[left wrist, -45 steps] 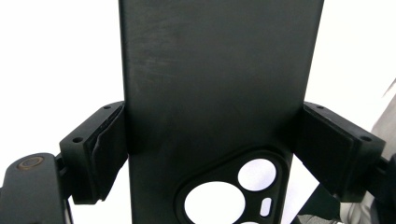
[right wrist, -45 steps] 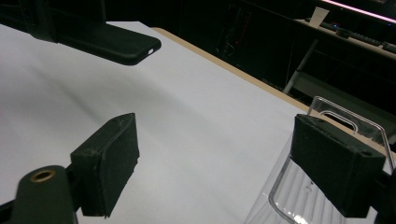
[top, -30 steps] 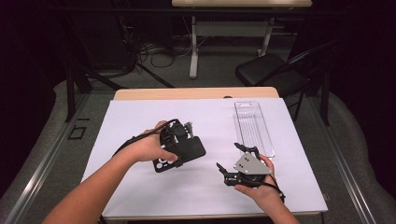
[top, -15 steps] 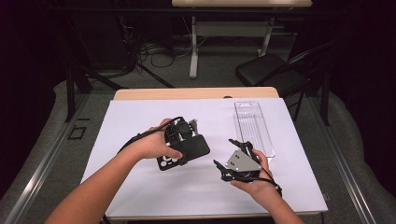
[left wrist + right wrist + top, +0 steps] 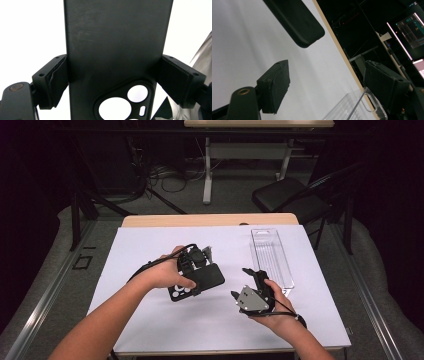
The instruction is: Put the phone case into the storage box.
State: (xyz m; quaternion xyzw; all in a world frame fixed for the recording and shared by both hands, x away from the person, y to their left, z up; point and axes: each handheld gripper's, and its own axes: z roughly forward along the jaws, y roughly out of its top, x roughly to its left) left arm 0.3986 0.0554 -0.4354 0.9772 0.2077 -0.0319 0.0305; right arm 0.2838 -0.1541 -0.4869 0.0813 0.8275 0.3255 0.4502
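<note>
A black phone case (image 5: 204, 278) with camera cut-outs is held above the white table cover, with my left gripper (image 5: 189, 279) shut on it. In the left gripper view both pads (image 5: 58, 80) press on the long edges of the case (image 5: 117, 45), just above the cut-outs. My right gripper (image 5: 241, 283) hovers to the right of the case, open. Its jaws have just been closing a little, with nothing between them. In the right gripper view the rounded corner of the case (image 5: 299, 22) hangs beyond my right gripper (image 5: 327, 82).
A clear plastic tray (image 5: 270, 255) lies at the right of the white table cover (image 5: 150, 320), and its corner (image 5: 352, 107) shows low in the right gripper view. Behind the table stand a black chair (image 5: 285, 200) and desk legs with cables.
The left hand has shifted the case slightly to the right. The right gripper has drifted a little to the left, toward the case, and its jaws have narrowed slightly.
</note>
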